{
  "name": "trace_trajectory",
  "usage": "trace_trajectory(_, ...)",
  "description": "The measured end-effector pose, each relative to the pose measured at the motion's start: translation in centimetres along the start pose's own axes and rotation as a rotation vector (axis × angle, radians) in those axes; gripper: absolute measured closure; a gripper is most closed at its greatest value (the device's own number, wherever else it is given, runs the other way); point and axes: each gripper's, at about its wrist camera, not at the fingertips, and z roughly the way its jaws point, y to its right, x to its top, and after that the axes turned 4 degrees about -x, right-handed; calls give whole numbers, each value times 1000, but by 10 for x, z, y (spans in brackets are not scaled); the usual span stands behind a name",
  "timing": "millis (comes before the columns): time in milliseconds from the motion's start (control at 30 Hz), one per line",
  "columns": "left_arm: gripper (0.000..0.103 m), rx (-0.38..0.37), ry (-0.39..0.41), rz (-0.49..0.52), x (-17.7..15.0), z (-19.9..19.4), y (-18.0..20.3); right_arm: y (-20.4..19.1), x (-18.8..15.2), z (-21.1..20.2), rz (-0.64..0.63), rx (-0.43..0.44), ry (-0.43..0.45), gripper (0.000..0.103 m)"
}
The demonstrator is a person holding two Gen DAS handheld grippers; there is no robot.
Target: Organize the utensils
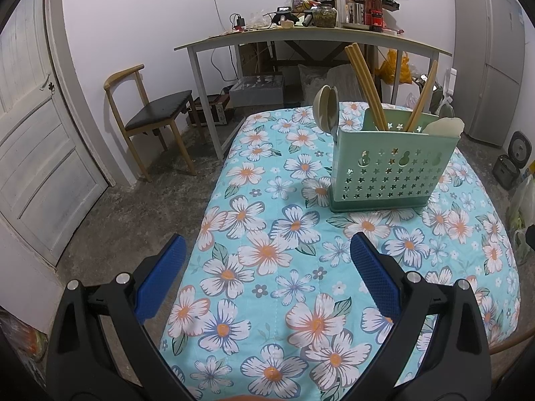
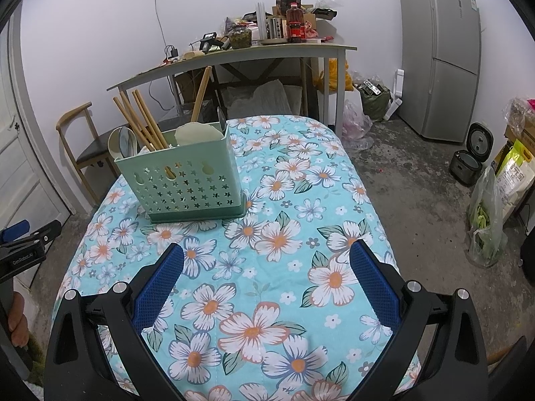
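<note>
A mint-green utensil holder [image 1: 391,170] with star cut-outs stands on the floral tablecloth [image 1: 267,250]; in the right wrist view the holder [image 2: 187,183] is at the centre left. It holds wooden chopsticks [image 1: 364,87], spoons [image 1: 326,103] and a pale rice paddle [image 1: 444,127]. The chopsticks [image 2: 140,120], a spoon [image 2: 122,142] and the paddle [image 2: 197,135] also show in the right wrist view. My left gripper [image 1: 267,244] is open and empty, short of the holder. My right gripper [image 2: 265,250] is open and empty, to the right of the holder. The left gripper also shows at the right view's left edge [image 2: 23,234].
A wooden chair [image 1: 150,117] and a cluttered grey table [image 1: 301,36] stand beyond the table. A fridge [image 2: 441,53], a rice cooker [image 2: 468,160] and bags [image 2: 488,220] are on the right. A door [image 1: 36,133] is on the left.
</note>
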Motion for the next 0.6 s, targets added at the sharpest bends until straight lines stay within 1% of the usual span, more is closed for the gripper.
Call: trace_trajectory(600,8,0,-5,2,1,2,-1,-2,0,1,0,0,-1,7)
